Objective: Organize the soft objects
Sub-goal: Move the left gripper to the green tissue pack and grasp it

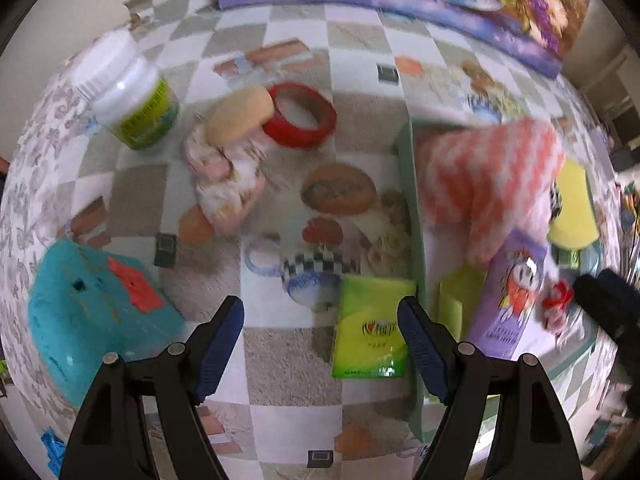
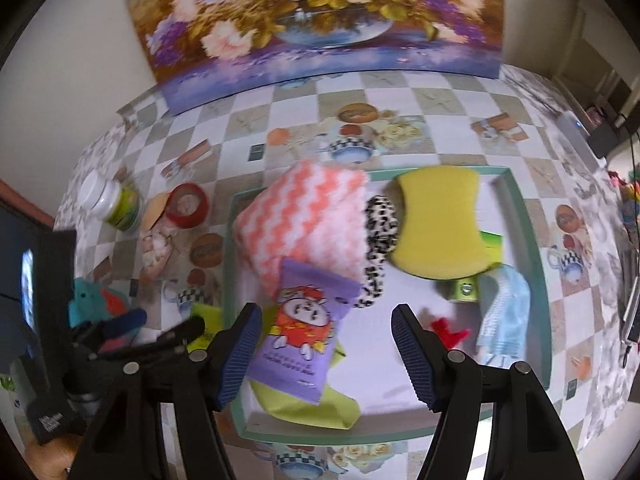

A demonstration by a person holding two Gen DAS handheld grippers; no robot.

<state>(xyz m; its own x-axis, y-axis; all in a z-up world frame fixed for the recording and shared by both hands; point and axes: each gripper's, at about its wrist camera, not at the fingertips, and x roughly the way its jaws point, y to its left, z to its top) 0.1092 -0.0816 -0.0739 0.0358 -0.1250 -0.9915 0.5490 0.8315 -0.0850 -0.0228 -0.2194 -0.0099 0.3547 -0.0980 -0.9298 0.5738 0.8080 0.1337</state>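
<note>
A green-rimmed tray [image 2: 530, 240] holds a pink-and-white zigzag cloth [image 2: 304, 220], a yellow sponge [image 2: 440, 224], a spotted scrunchie [image 2: 378, 240], a purple tissue pack [image 2: 304, 336], a light blue cloth [image 2: 504, 312] and a small red item [image 2: 448, 330]. My right gripper [image 2: 326, 354] is open and empty above the tray's front. My left gripper [image 1: 322, 346] is open and empty over the table, just left of the tray [image 1: 412, 208], near a green tissue pack [image 1: 372, 328]. A teal plush [image 1: 92, 312], a crumpled pink floral cloth [image 1: 224, 176] and a tan sponge [image 1: 238, 114] lie on the table.
A white jar with a green label [image 1: 128, 92] and a red tape roll [image 1: 302, 114] stand on the checkered tablecloth at the back left. A flower painting [image 2: 316, 20] leans on the wall behind. A dark device [image 2: 36, 280] is at the left edge.
</note>
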